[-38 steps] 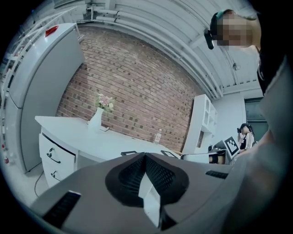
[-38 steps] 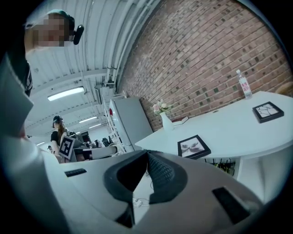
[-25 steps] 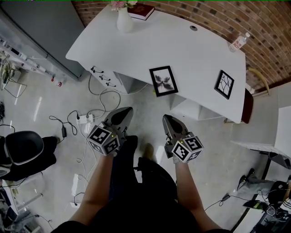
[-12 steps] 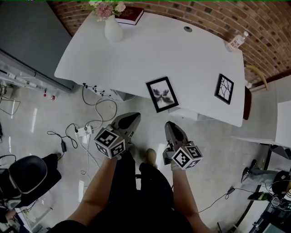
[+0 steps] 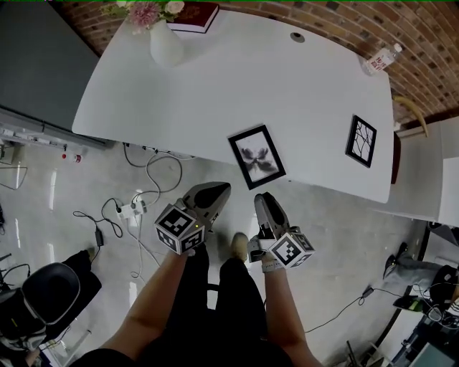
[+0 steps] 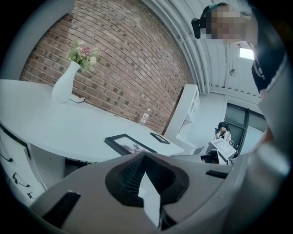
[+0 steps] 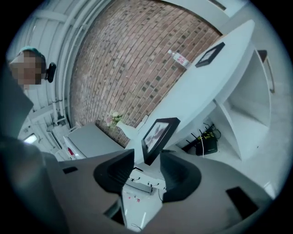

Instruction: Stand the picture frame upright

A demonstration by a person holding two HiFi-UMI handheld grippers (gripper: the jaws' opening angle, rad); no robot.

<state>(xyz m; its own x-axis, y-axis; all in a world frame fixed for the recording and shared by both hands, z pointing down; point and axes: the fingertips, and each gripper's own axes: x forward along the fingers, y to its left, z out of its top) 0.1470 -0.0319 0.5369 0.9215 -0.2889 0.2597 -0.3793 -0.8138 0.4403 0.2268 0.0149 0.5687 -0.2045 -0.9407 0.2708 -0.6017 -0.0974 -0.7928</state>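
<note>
The picture frame (image 5: 257, 156) lies flat on the white table (image 5: 287, 93), face up, close to the table's near edge. It has a black rim around a pale print of a dark, wing-like blot. Both grippers hang over the floor on the near side of that edge, apart from the frame and touching nothing. The left gripper (image 5: 217, 192) has its jaws pressed together with nothing between them, its tip aimed toward the table edge. The right gripper (image 5: 264, 201) has just been opening its jaws; they stand spread and empty, and in the right gripper view the frame shows through the gap, farther off. Each gripper carries a cube with black-and-white square markers, which hold patterns rather than words. Toward the table's right end lies a second, smaller black frame (image 5: 361, 140) with a print of dark branching lines. At the far right corner stands a clear water bottle (image 5: 381, 59) with a red label whose print is too small to read. At the far left stands a white vase (image 5: 165, 44) of pink and white flowers, just beside a dark red book (image 5: 192, 16) whose cover shows no legible title. A brick wall (image 5: 416, 43) runs behind the table. On the floor to the left, white cables trail to a power strip (image 5: 129, 210).
</note>
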